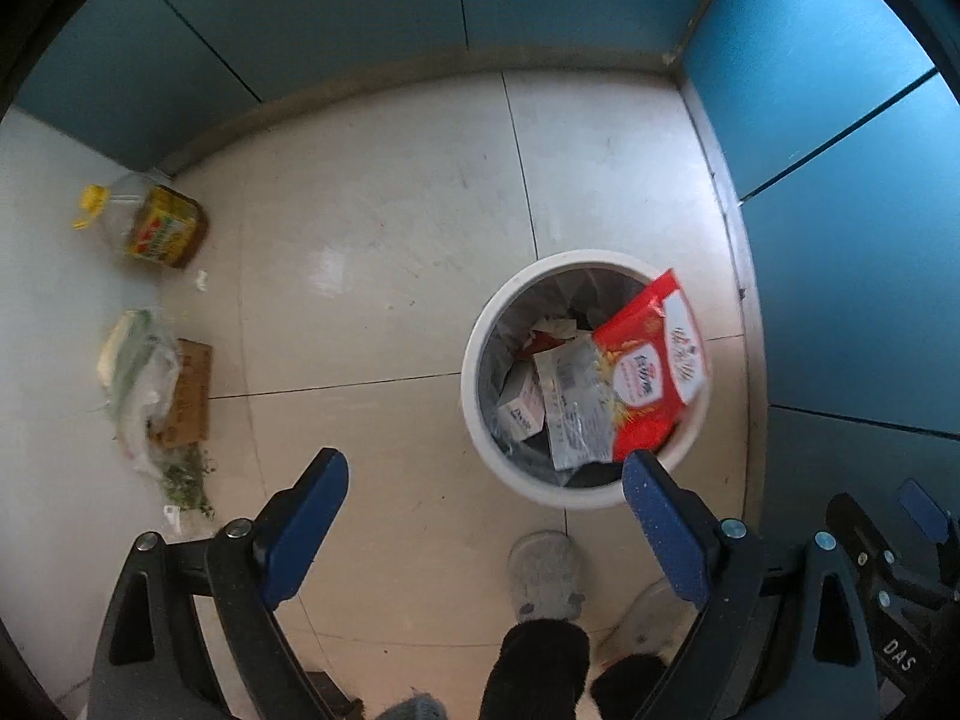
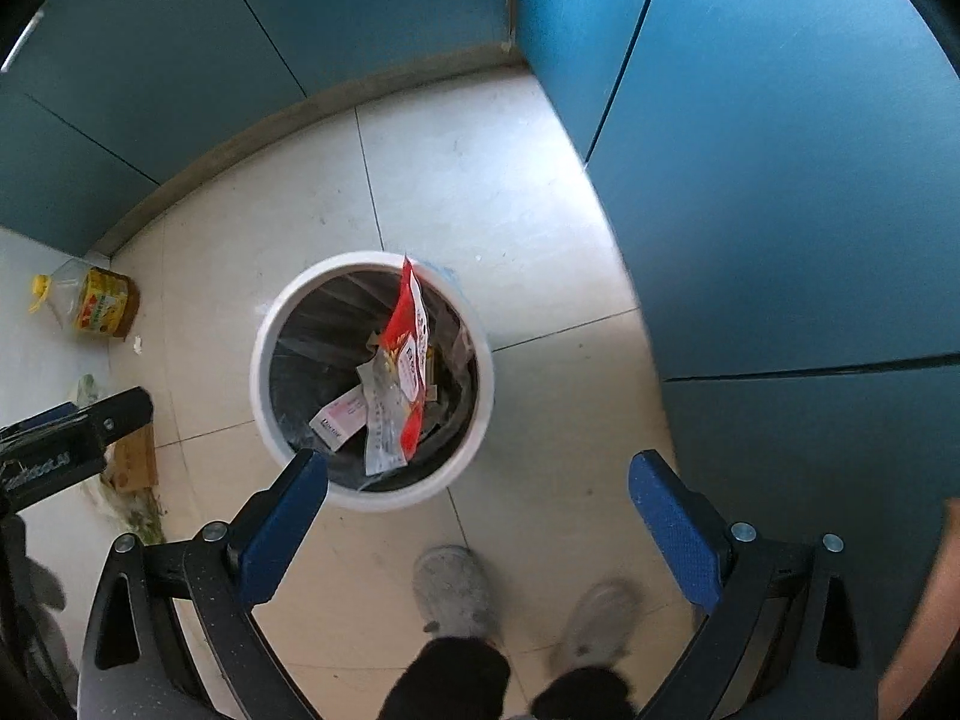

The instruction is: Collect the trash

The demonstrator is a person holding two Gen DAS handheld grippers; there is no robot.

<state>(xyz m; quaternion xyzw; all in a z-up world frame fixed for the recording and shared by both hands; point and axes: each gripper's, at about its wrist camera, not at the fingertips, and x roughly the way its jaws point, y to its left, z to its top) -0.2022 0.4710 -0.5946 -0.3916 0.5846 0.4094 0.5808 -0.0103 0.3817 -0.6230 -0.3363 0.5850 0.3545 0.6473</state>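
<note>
- White bin (image 1: 480,402): on the tiled floor below me, red wrapper (image 1: 651,360) propped against its rim, partly inside.
- My left gripper (image 1: 483,504) and right gripper (image 2: 477,504): jaws wide apart, nothing between them.
- Advice: nudge the wrapper fully in before fetching the oil bottle (image 1: 153,225) and bagged scraps (image 1: 141,384).
- Obscured: bin bottom, box lettering blurred.

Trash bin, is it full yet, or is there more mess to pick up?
Partly done: the white trash bin already holds a red snack bag and a small white box. Nothing is in hand; the left gripper and right gripper are both open. Still on the floor: an oil bottle, a cardboard box, a plastic bag and green scraps.
</note>
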